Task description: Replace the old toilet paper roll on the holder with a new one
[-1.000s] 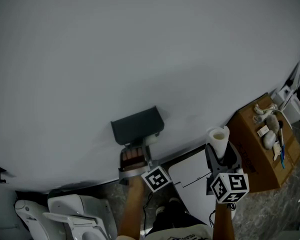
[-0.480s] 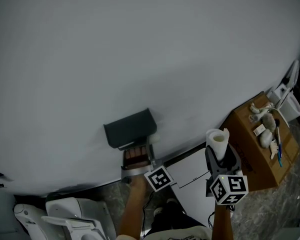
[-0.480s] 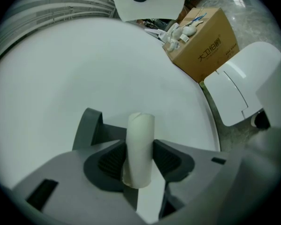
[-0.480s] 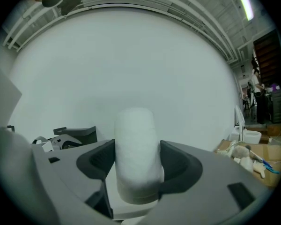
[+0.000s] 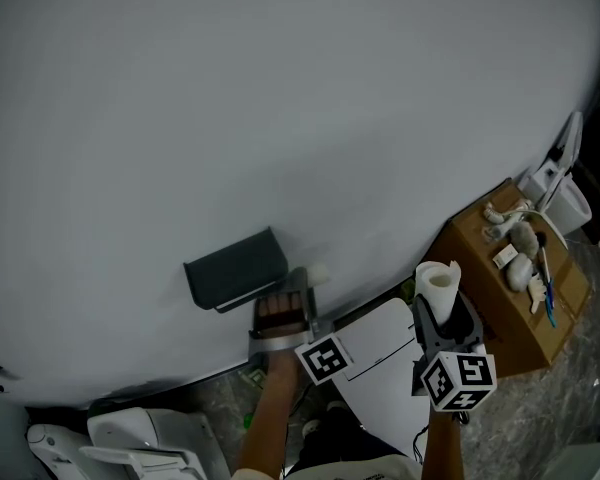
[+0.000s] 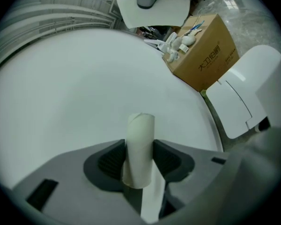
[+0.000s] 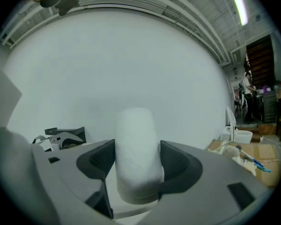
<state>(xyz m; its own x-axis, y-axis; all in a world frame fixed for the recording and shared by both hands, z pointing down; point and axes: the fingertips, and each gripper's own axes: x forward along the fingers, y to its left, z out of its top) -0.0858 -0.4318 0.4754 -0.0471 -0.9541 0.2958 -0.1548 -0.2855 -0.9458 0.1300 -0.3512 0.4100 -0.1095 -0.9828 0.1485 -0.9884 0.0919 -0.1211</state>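
Observation:
The dark grey holder (image 5: 235, 268) hangs on the pale wall. My left gripper (image 5: 302, 288) is just right of it and below it, shut on the old roll (image 5: 319, 273). In the left gripper view this roll (image 6: 139, 146) is a thin, nearly bare tube standing between the jaws, with a loose paper tail hanging down. Further right, my right gripper (image 5: 442, 308) is shut on the new roll (image 5: 438, 283), thick and white. It stands upright between the jaws in the right gripper view (image 7: 136, 158), where the holder (image 7: 68, 132) shows far left.
A brown cardboard box (image 5: 510, 288) with small items on top stands at the right by the wall, a white bin (image 5: 568, 206) behind it. A white panel (image 5: 380, 353) lies on the floor between my grippers. A white toilet (image 5: 140, 438) is at lower left.
My left gripper has drawn away from under the holder to the right, with the old roll in it. The right gripper keeps the new roll and has shifted only slightly.

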